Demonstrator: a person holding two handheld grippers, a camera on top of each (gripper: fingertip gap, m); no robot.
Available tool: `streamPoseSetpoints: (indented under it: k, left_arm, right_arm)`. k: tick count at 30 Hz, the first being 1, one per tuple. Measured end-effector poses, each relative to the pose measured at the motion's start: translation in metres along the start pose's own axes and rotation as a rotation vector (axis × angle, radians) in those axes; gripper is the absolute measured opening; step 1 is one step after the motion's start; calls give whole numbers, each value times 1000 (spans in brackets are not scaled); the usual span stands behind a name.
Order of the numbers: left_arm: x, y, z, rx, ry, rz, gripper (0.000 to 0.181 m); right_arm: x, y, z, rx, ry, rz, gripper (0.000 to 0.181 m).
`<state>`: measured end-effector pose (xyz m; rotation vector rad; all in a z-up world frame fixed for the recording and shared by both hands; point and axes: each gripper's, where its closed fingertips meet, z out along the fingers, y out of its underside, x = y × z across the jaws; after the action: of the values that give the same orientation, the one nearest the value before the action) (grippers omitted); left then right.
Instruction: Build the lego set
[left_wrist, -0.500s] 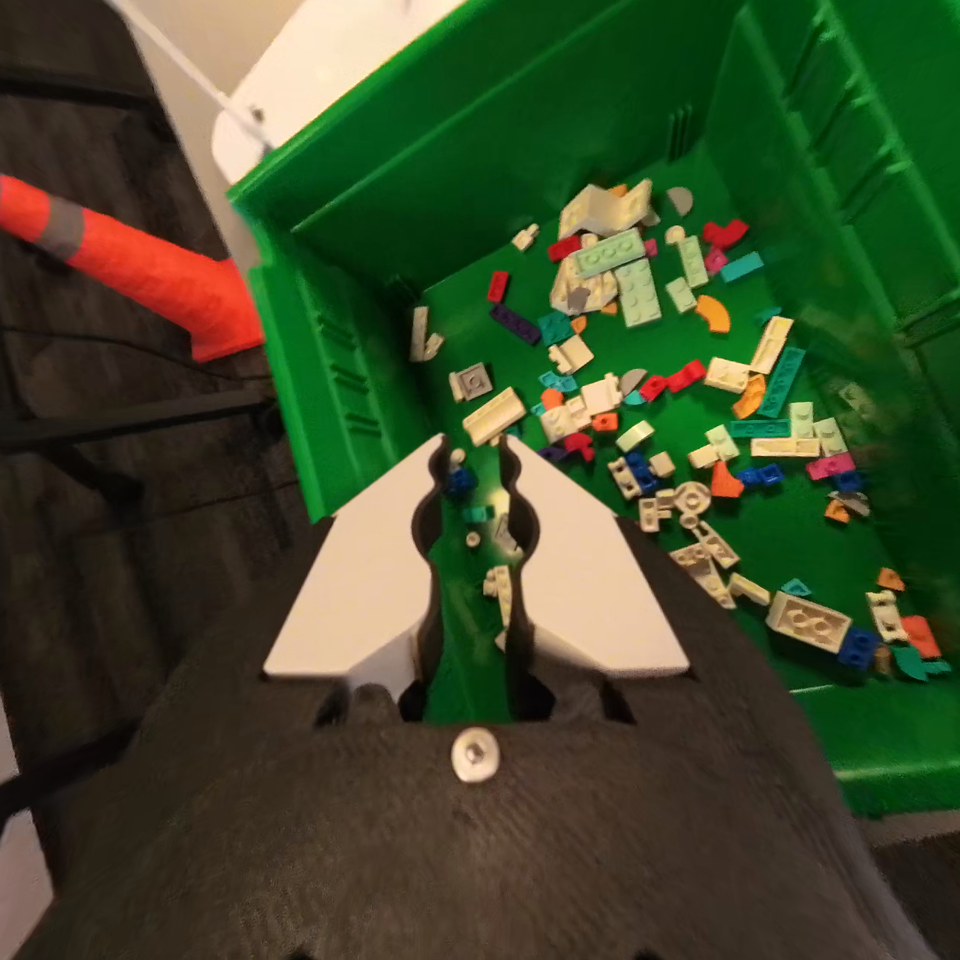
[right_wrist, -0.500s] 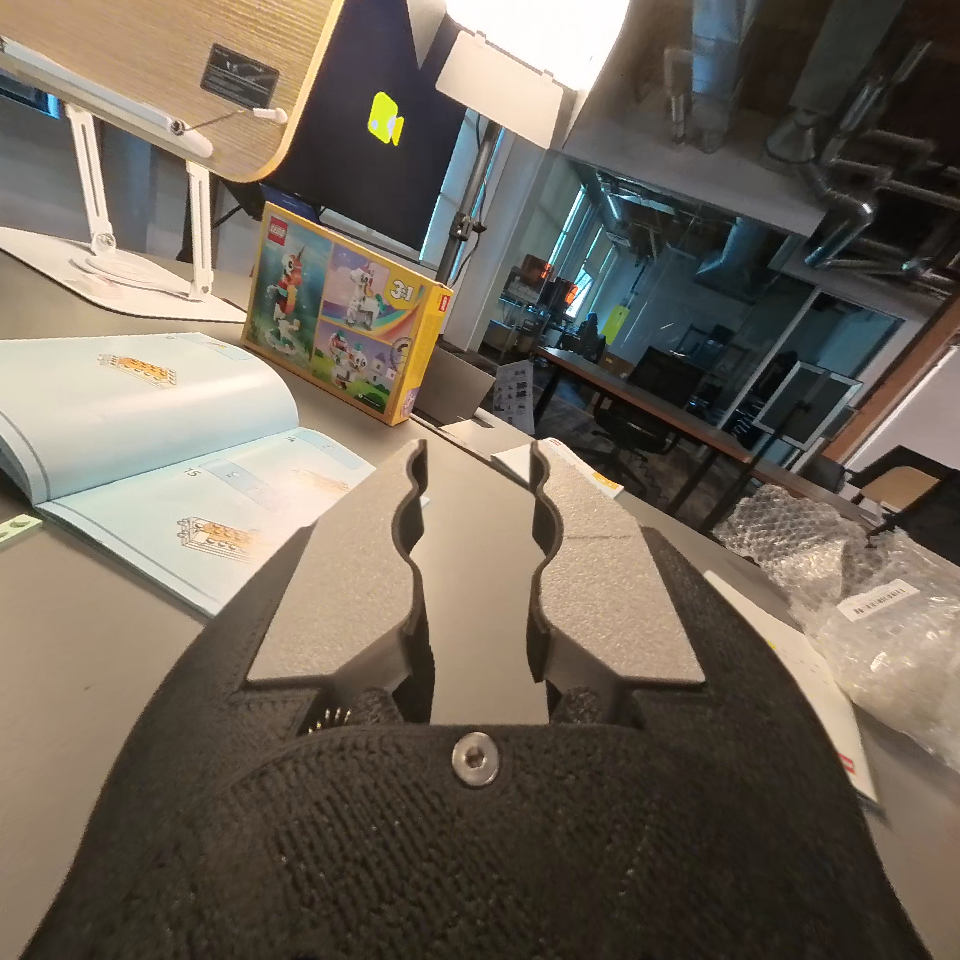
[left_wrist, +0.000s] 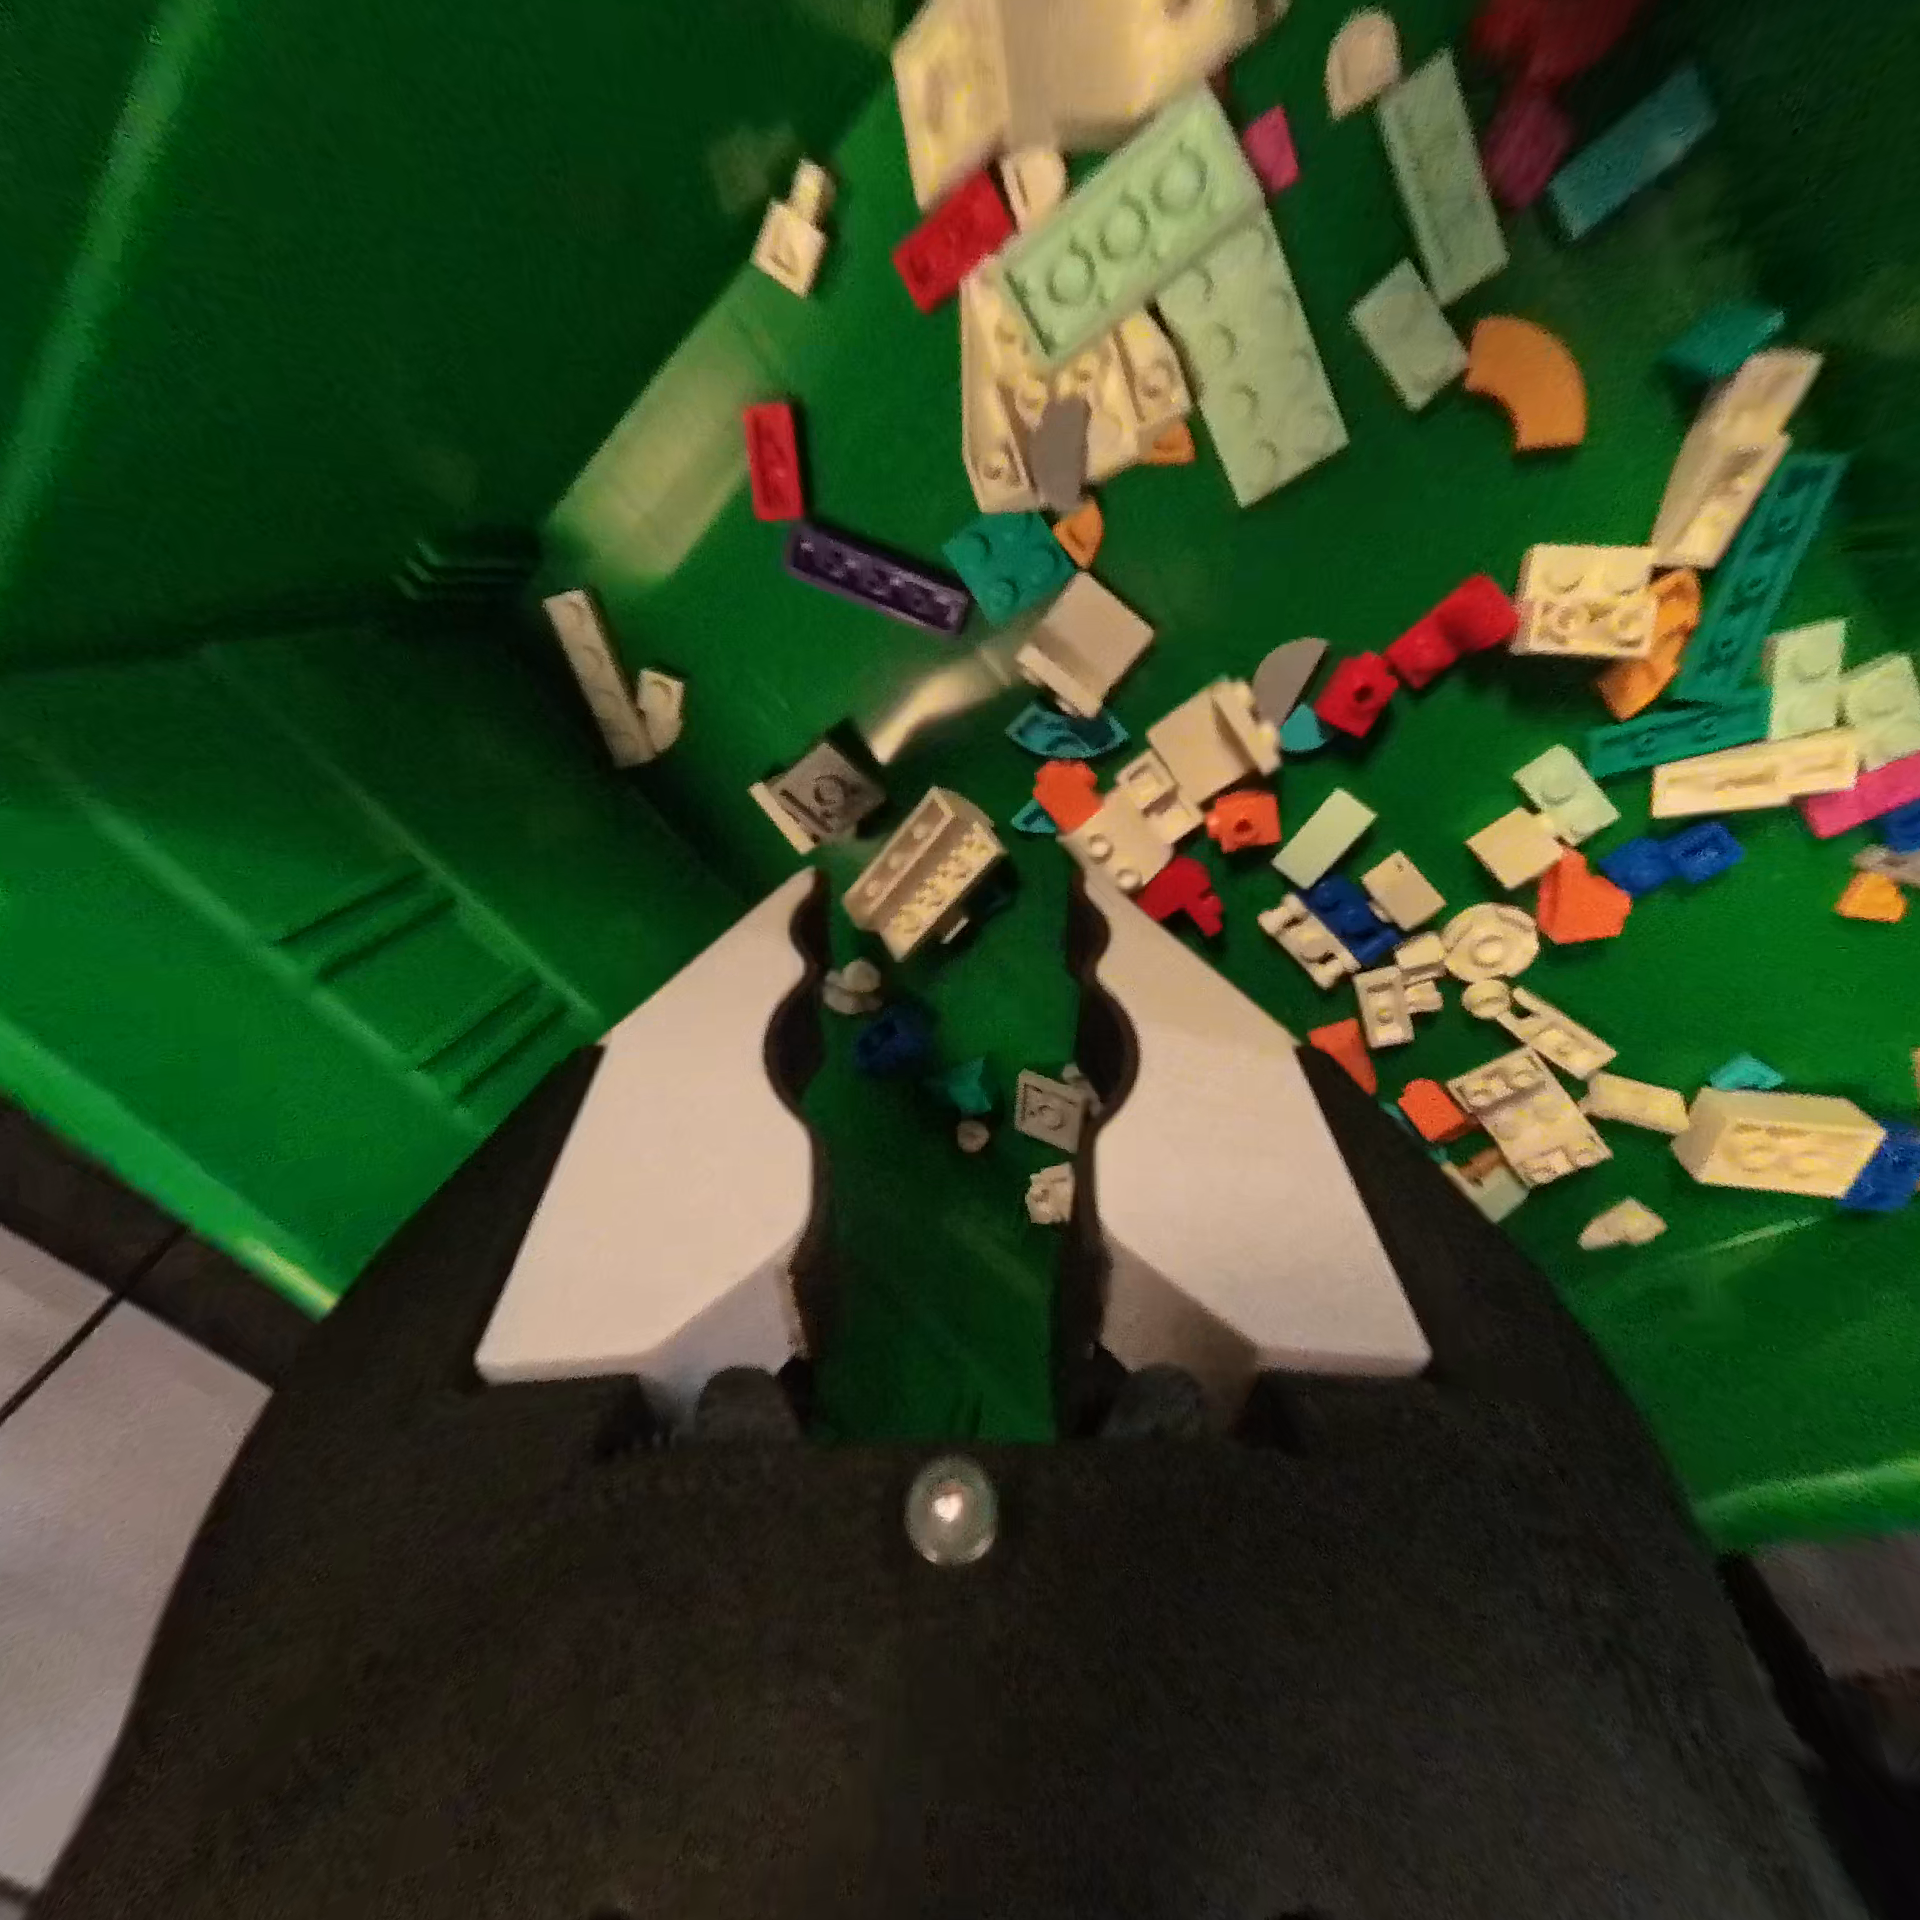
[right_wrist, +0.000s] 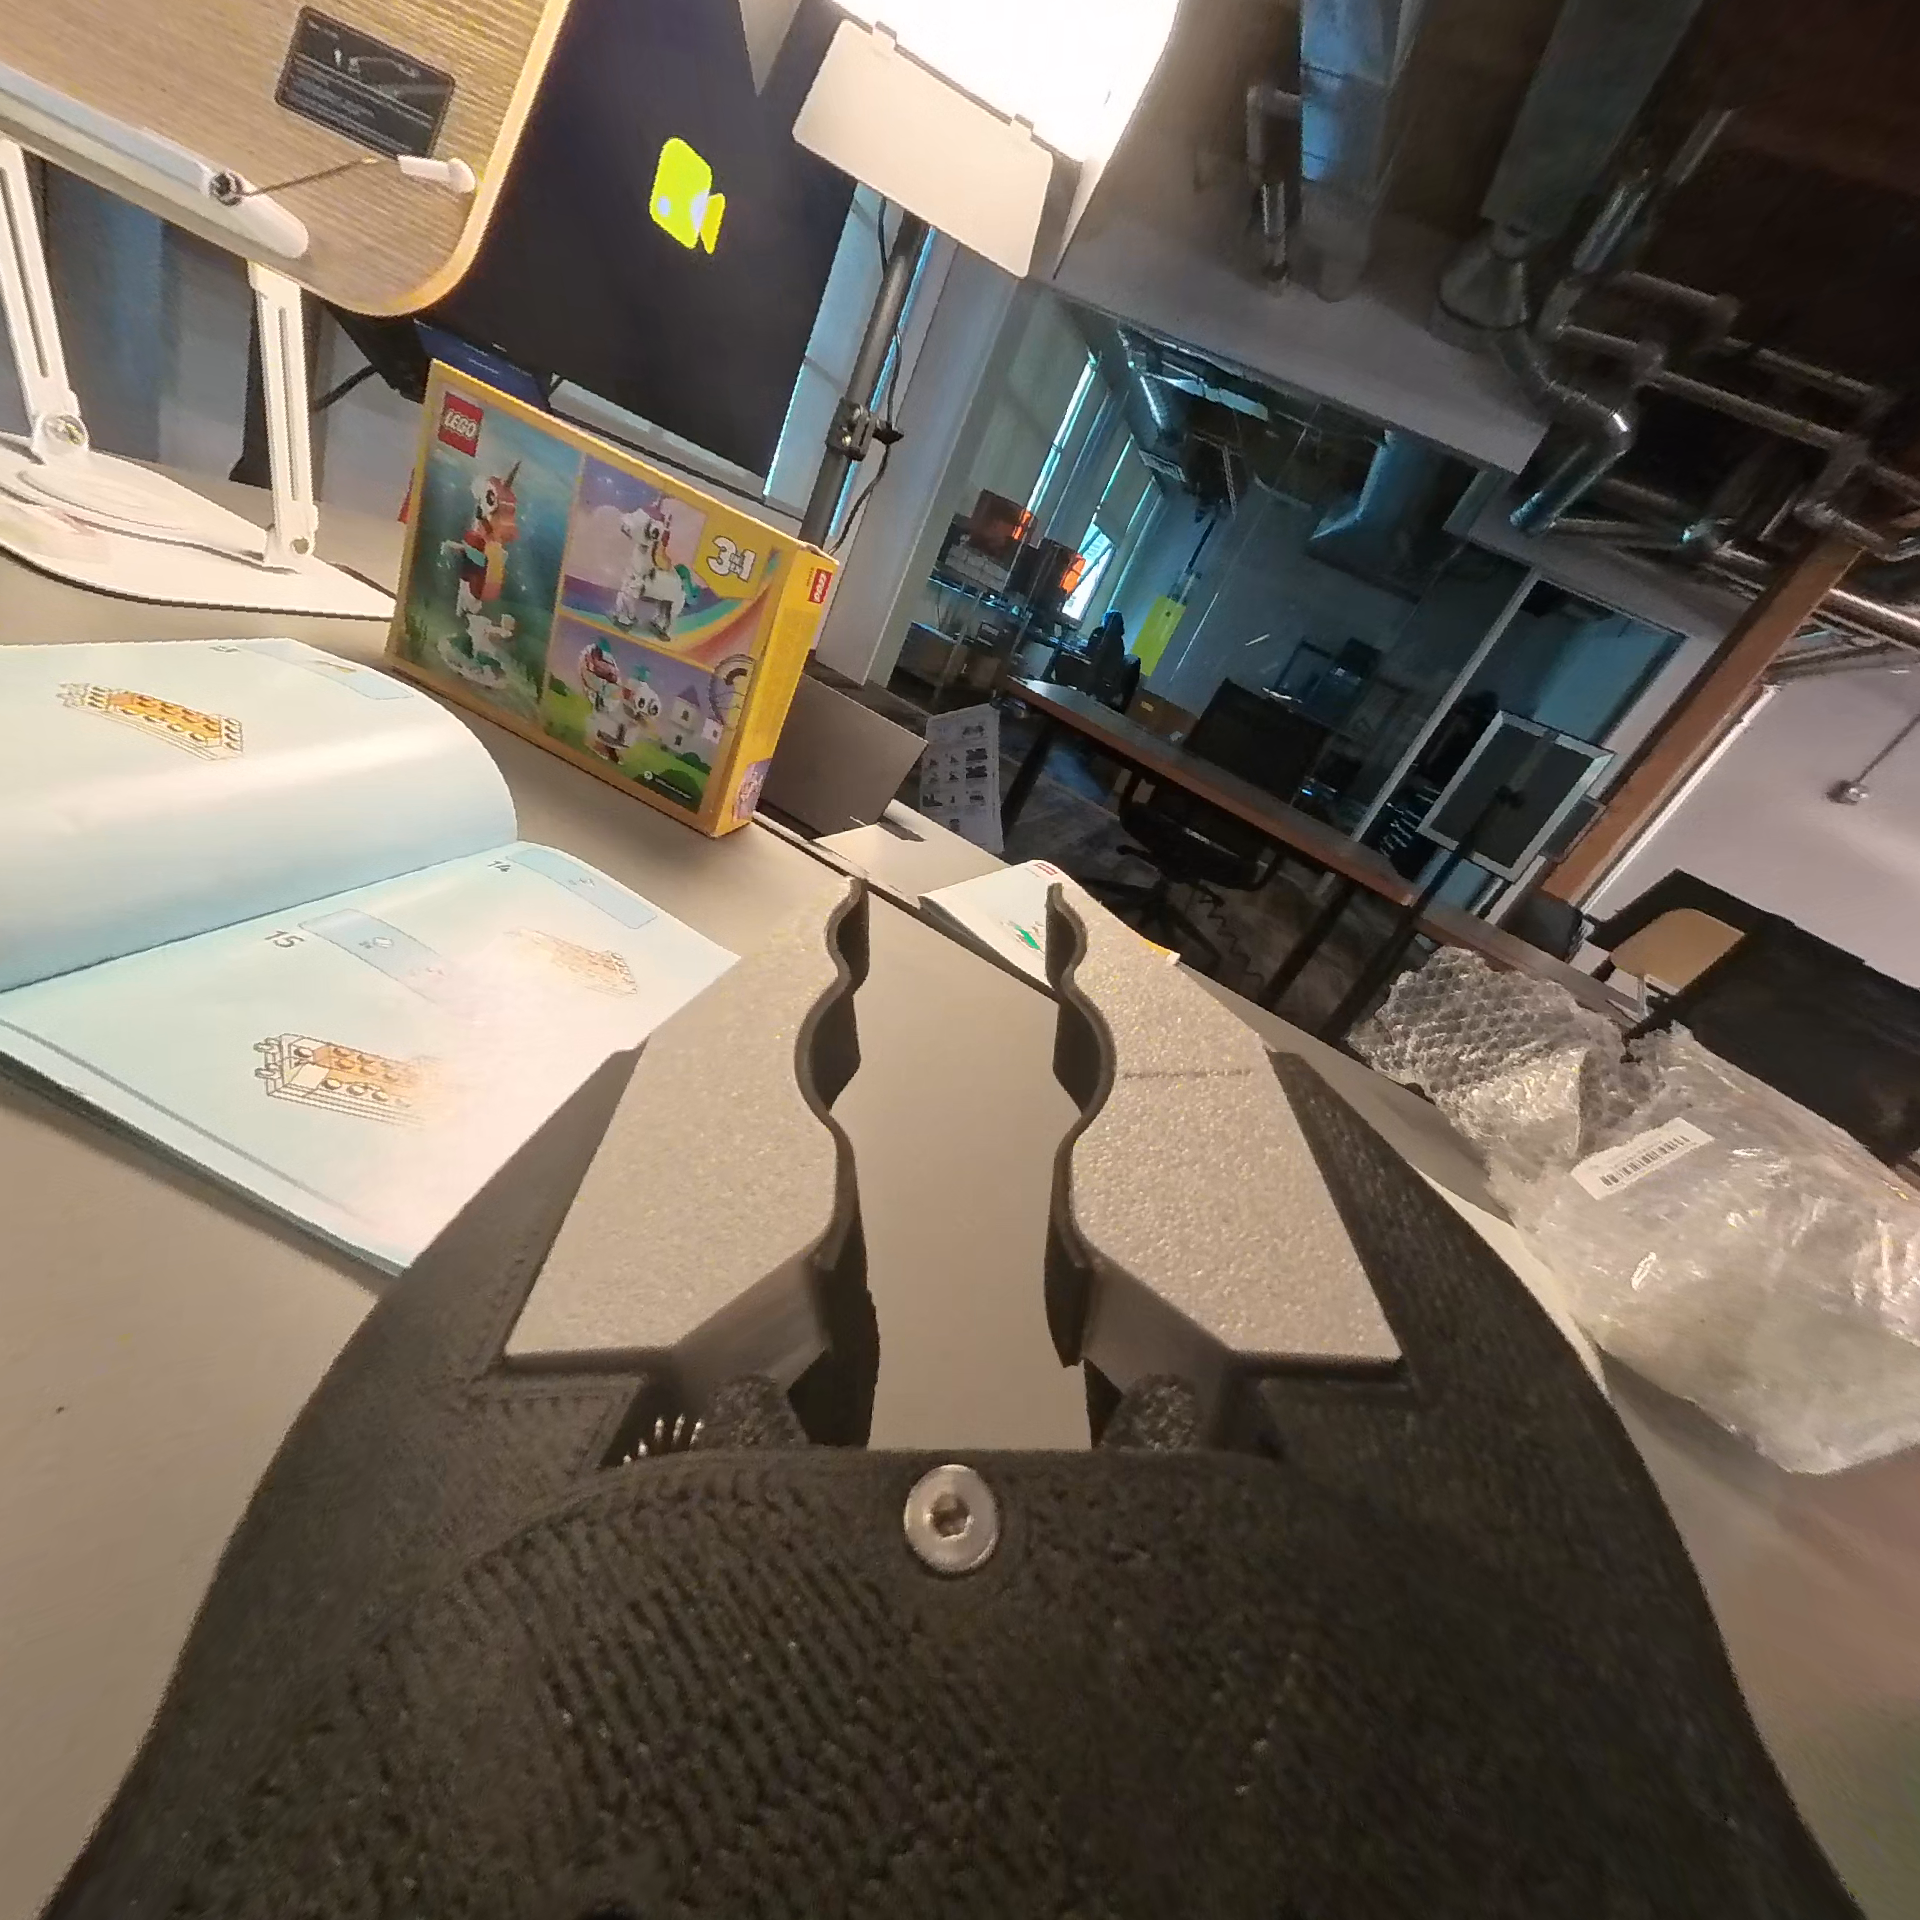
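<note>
In the left wrist view a green plastic bin (left_wrist: 312, 831) holds several loose lego pieces of many colours. My left gripper (left_wrist: 945, 894) is open and empty, low inside the bin. A cream brick (left_wrist: 920, 868) lies just ahead of its fingertips, and a small blue piece (left_wrist: 891, 1039) and small cream pieces lie between its fingers. My right gripper (right_wrist: 951, 904) is open and empty above the grey table (right_wrist: 156, 1455). An open instruction booklet (right_wrist: 312, 935) lies to its left, and the yellow lego box (right_wrist: 613, 623) stands behind the booklet.
The bin's green walls rise on the left and far side of the left gripper. On the table in the right wrist view lie bubble wrap bags (right_wrist: 1662, 1195) at right, a white lamp stand (right_wrist: 208, 520) at the back left, and a paper sheet (right_wrist: 997, 914) ahead. Left tips to right tips: about 55 cm.
My left gripper has dropped deeper into the bin, closer to the pieces, and its jaws have opened wider. The right gripper has hardly moved.
</note>
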<state>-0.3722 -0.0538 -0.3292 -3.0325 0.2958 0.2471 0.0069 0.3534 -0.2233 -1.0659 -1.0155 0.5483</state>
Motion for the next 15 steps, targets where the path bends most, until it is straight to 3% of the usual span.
streamPoseSetpoints:
  k: [5, 12, 15]
  left_arm:
    - [9, 4, 5, -54, 63, 52, 43]
    - [27, 25, 3, -130, 124, 72, 9]
    - [33, 35, 1, -139, 112, 94, 6]
  right_arm:
    - [-1, 0, 0, -3, -2, -5, 31]
    - [-1, 1, 1, -5, -5, -6, 30]
    - [-1, 1, 1, -5, -8, -6, 30]
